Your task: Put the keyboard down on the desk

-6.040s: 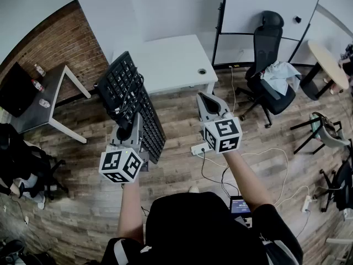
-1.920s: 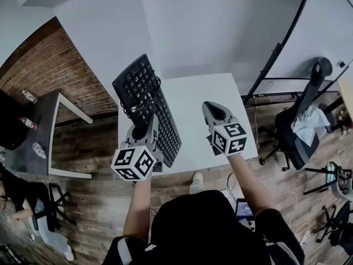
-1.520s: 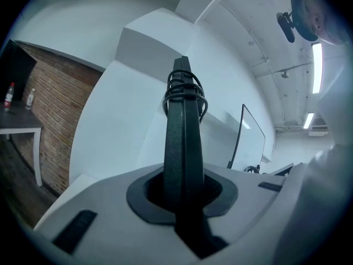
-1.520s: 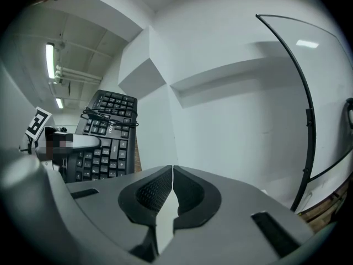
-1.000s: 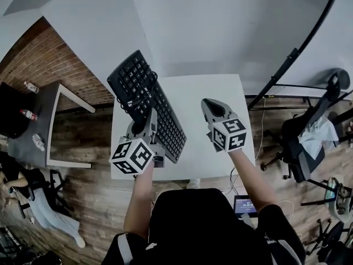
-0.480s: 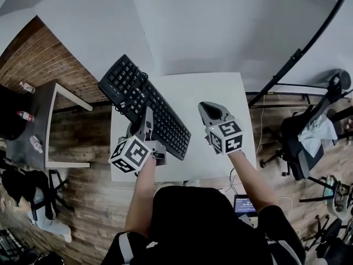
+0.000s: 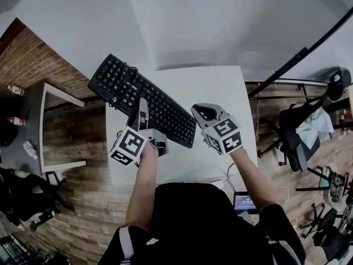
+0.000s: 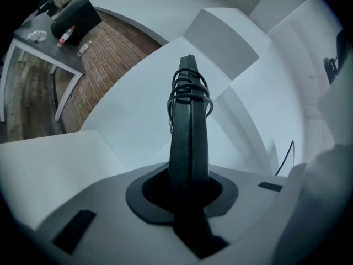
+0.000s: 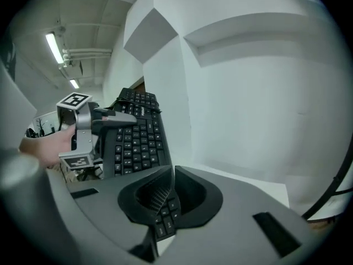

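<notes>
Head view: the keyboard (image 7: 144, 101) sits aslant over the left half of the desk (image 7: 220, 84), its far end overhanging the desk's left edge. Contact with the desk cannot be confirmed. The left gripper (image 7: 142, 112) is clamped on the keyboard's near long edge, about mid-length, and a cable (image 8: 189, 90) is looped round the body. The right gripper (image 7: 205, 114), over the desk's centre, is closed and empty. Assessment: light, rigid plastic, liable to pivot, so a mid-length grip is sound.

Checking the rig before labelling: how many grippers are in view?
2. The left gripper is shut on the keyboard's near edge, over the desk. The right gripper, fingers shut and empty, is by the keyboard's right end. None seems hidden.
</notes>
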### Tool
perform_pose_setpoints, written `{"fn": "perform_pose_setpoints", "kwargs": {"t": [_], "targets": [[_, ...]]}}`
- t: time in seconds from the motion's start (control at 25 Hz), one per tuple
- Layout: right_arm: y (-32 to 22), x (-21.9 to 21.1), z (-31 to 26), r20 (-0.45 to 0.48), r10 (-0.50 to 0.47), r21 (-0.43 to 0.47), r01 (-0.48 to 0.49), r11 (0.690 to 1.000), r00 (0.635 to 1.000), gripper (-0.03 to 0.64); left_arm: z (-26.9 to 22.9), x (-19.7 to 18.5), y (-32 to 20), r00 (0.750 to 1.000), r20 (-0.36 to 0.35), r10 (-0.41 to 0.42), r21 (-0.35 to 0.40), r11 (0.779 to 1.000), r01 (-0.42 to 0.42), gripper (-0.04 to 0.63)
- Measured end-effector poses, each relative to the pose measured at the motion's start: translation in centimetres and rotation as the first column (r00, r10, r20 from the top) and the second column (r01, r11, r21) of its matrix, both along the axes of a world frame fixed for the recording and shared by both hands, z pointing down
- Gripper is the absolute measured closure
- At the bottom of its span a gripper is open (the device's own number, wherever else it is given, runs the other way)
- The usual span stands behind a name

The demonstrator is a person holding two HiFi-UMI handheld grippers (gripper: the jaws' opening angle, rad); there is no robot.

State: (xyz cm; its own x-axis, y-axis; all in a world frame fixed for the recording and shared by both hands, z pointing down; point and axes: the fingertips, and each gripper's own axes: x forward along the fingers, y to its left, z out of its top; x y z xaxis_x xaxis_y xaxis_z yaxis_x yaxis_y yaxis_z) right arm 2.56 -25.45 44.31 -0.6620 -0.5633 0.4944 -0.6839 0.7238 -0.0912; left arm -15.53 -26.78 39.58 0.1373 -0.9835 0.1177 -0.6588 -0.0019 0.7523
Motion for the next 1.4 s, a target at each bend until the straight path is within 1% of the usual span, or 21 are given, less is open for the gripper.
{"fn": "perform_pose_setpoints", "kwargs": {"t": [0.16, 0.2, 0.24, 0.28, 0.48, 0.56, 0.64, 0.8, 0.92, 1.0, 1.16, 1.4], "targets": [[0.4, -1.3, 1.2, -0.025, -0.084, -0.047, 0.082, 0.995, 0.996, 0.566, 1.6, -0.5, -2.0, 0.998, -0.051, -0.028, -0.013, 1.0, 0.028, 0.517], [0.6, -1.8, 1.5, -0.03, -0.108, -0.059, 0.106, 0.993, 0.994, 0.539, 2.0, -0.7, -2.4, 0.997, -0.065, -0.035, -0.021, 0.999, 0.034, 0.515], [0.8, -2.2, 1.8, -0.035, -0.133, -0.07, 0.13, 0.989, 0.99, 0.496, 2.4, -0.9, -2.7, 0.996, -0.08, -0.044, -0.029, 0.999, 0.042, 0.515], [1.0, -2.7, 2.0, -0.041, -0.159, -0.079, 0.155, 0.985, 0.986, 0.479, 2.9, -1.1, -3.0, 0.994, -0.096, -0.054, -0.039, 0.998, 0.05, 0.515], [2.7, -5.1, 3.8, -0.085, -0.288, -0.124, 0.276, 0.953, 0.954, 0.424, 5.6, -2.8, -4.2, 0.981, -0.159, -0.114, -0.096, 0.99, 0.1, 0.515], [3.2, -5.8, 4.7, -0.095, -0.319, -0.151, 0.303, 0.941, 0.943, 0.401, 6.4, -3.5, -4.7, 0.974, -0.179, -0.138, -0.114, 0.986, 0.119, 0.515], [3.3, -6.0, 5.9, -0.126, -0.339, -0.164, 0.317, 0.934, 0.932, 0.38, 7.3, -3.9, -5.2, 0.967, -0.2, -0.158, -0.132, 0.982, 0.133, 0.514], [2.5, -6.4, 7.9, -0.24, -0.362, -0.125, 0.341, 0.932, 0.901, 0.364, 8.8, -4.3, -6.3, 0.945, -0.261, -0.197, -0.162, 0.974, 0.158, 0.514], [2.0, -6.5, 9.6, -0.346, -0.355, -0.075, 0.352, 0.933, 0.868, 0.364, 10.0, -4.5, -6.5, 0.927, -0.298, -0.228, -0.192, 0.965, 0.176, 0.514], [1.4, -6.2, 10.7, -0.4, -0.339, -0.041, 0.354, 0.935, 0.852, 0.364, 10.8, -4.3, -6.8, 0.919, -0.311, -0.242, -0.205, 0.961, 0.183, 0.514], [0.0, -5.6, 12.0, -0.444, -0.289, 0.015, 0.329, 0.944, 0.848, 0.365, 11.9, -3.9, -7.4, 0.911, -0.334, -0.243, -0.216, 0.96, 0.177, 0.512], [-0.9, -5.0, 13.3, -0.468, -0.287, 0.012, 0.33, 0.944, 0.836, 0.37, 13.8, -3.5, -8.0, 0.897, -0.367, -0.248, -0.235, 0.957, 0.168, 0.511]]}}
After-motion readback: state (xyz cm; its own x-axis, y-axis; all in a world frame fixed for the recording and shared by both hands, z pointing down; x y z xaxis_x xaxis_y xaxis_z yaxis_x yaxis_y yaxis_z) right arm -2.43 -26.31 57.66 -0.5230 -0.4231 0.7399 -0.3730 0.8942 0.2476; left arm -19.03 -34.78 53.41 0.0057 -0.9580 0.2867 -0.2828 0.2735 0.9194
